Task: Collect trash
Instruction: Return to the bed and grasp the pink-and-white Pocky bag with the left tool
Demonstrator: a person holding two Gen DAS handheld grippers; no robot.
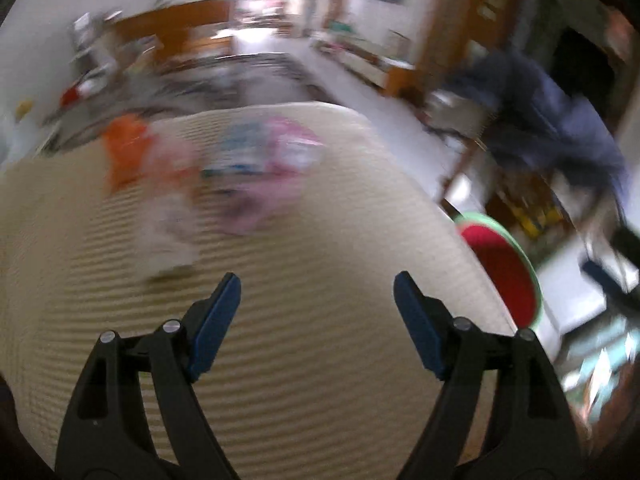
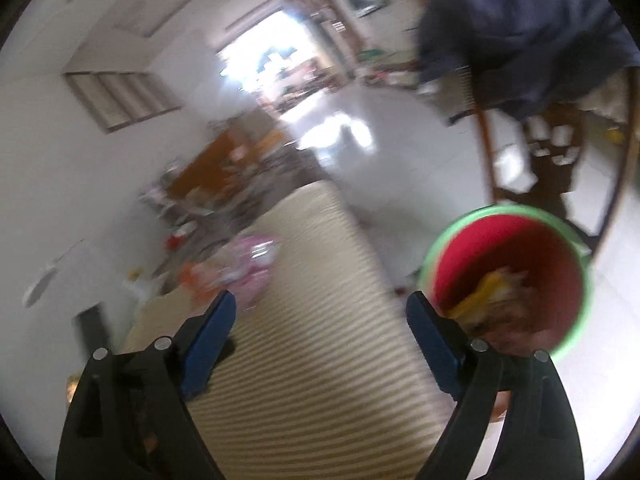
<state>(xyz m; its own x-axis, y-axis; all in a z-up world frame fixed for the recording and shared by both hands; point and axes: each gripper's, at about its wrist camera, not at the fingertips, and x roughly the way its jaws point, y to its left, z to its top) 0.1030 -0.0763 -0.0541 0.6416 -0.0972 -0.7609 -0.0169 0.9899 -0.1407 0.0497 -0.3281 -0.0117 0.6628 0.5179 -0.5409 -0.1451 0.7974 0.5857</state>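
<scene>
1. Because both views are smeared by motion, we read only the broad layout: a ribbed, cream-coloured mat [image 1: 304, 360] covers the surface under both tools, and the trash sits toward its far end.
2. The left gripper [image 1: 317, 320] has its jaws standing well apart with nothing between the blue pads; only bare mat shows in the gap. We judge that it is held this way so it can reach for the next piece.
3. The right gripper [image 2: 320, 340] also has its jaws spread wide and carries nothing. It hangs over the mat's edge, just beside the bucket.
4. The trash left to collect is a loose cluster on the mat: an orange wrapper [image 1: 126, 148], and pink and pale plastic packaging [image 1: 276, 156] beside it. In the right wrist view the same heap [image 2: 244, 272] lies ahead of the left finger. We cannot tell how many separate pieces there are.
5. The bucket [image 2: 576, 312], red inside with a green rim, stands off the mat's right edge, apparently on the floor. We suppose that it sits there so either hand can drop into it.
6. Inside the bucket we see something yellow and pale [image 2: 492, 292], crumpled low against the wall; it looks like trash already collected, though the blur hides what it is.
</scene>
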